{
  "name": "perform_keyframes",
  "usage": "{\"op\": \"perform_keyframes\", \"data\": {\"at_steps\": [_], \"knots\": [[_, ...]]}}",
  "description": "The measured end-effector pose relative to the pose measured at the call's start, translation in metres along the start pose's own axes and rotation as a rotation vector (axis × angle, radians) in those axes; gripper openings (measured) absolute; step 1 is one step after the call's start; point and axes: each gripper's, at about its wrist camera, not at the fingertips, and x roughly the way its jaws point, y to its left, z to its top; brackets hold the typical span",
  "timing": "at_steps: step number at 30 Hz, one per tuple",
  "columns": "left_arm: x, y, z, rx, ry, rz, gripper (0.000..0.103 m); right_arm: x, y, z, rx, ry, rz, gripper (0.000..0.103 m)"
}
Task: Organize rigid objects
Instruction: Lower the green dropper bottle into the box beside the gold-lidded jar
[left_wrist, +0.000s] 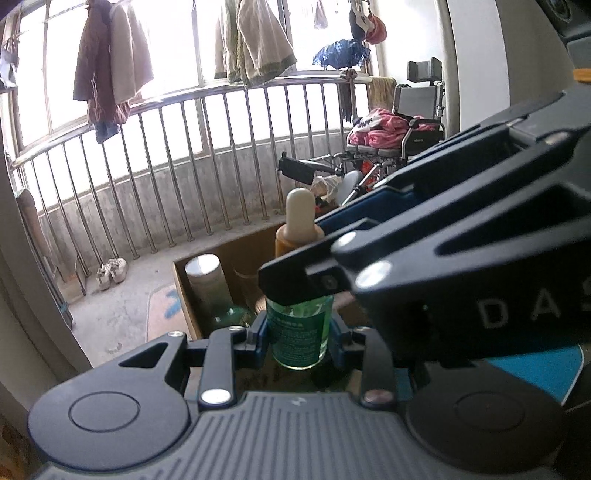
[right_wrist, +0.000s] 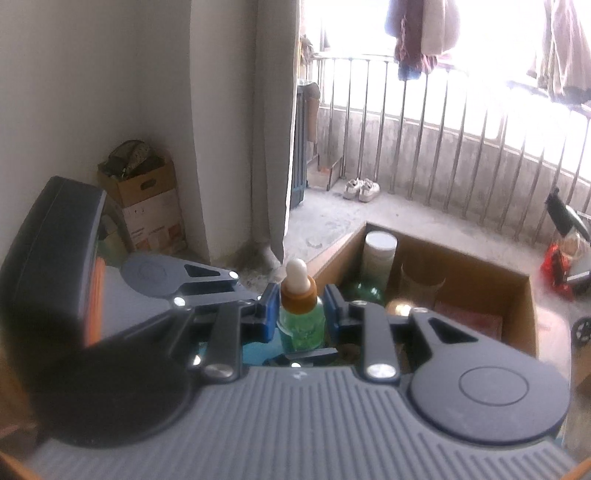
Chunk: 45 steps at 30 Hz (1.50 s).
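Both grippers are pinching one dropper bottle (left_wrist: 298, 332): left gripper (left_wrist: 298, 334) at the glass body, right gripper (right_wrist: 301, 314) near the neck. It is hanging upright beside the box (right_wrist: 517, 291), not yet in; approx. three items are sitting inside already.

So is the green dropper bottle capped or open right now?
Capped: the green dropper bottle has its orange collar and white rubber bulb seated on top, upright in both views.

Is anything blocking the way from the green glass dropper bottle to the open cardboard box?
Nothing visible. The green dropper bottle sits clamped between both grippers, and the cardboard box lies just beyond, open-topped, with free floor beside the white-capped bottle.
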Motion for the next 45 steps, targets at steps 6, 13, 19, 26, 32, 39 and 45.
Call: {"op": "perform_keyframes", "data": {"at_steps": [6, 13, 19, 26, 32, 39, 45], "knots": [[0.027, 0.023, 0.031, 0.002, -0.018, -0.004, 0.034, 0.011, -0.021, 0.032, -0.020, -0.024, 0.003, 0.024], [0.076, 0.049, 0.057, -0.011, 0.020, -0.053, 0.034, 0.033, -0.059, 0.060, -0.008, -0.001, 0.020, 0.024], [0.118, 0.067, 0.064, -0.031, 0.084, -0.091, 0.034, 0.061, -0.094, 0.067, 0.030, 0.037, 0.048, 0.024], [0.162, 0.085, 0.053, -0.077, 0.185, -0.146, 0.033, 0.104, -0.130, 0.057, 0.091, 0.119, 0.114, 0.024], [0.189, 0.090, 0.044, -0.113, 0.265, -0.190, 0.033, 0.137, -0.153, 0.043, 0.142, 0.177, 0.162, 0.023], [0.209, 0.094, 0.037, -0.126, 0.343, -0.211, 0.033, 0.160, -0.167, 0.029, 0.180, 0.240, 0.217, 0.023], [0.216, 0.097, 0.033, -0.118, 0.390, -0.207, 0.033, 0.174, -0.168, 0.022, 0.190, 0.269, 0.240, 0.021]]}}
